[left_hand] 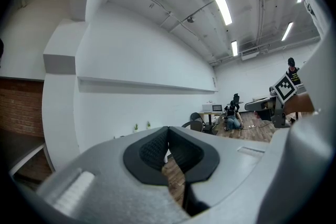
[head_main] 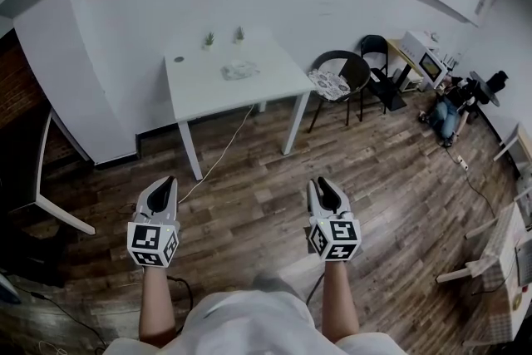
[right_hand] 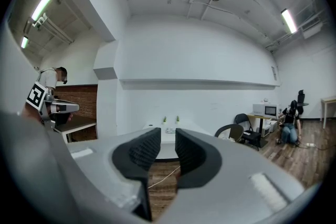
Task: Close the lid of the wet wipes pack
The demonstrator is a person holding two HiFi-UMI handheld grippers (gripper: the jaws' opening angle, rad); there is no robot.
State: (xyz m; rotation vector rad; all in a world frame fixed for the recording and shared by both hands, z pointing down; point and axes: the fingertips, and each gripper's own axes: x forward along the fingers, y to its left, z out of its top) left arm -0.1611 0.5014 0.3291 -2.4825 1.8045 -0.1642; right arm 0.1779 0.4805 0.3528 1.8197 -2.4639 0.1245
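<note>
The wet wipes pack [head_main: 239, 71] lies on a white table [head_main: 199, 91] against the far wall; its lid is too small to make out. Both grippers hang well short of the table, over the wooden floor. My left gripper [head_main: 165, 189] has its pad tips touching [left_hand: 168, 134] with nothing held. My right gripper [head_main: 327, 191] points at the table with a narrow gap between its pads [right_hand: 168, 139], also empty. In the right gripper view the pack [right_hand: 169, 130] shows small between the jaws.
Two tiny potted plants [head_main: 209, 39] and a small dark object [head_main: 178, 59] share the table. Black chairs [head_main: 341, 77] stand to its right, then a microwave [head_main: 426, 60] and a person sitting on the floor [head_main: 449, 114]. A cable [head_main: 218, 160] runs under the table. A dark desk [head_main: 37, 179] stands left.
</note>
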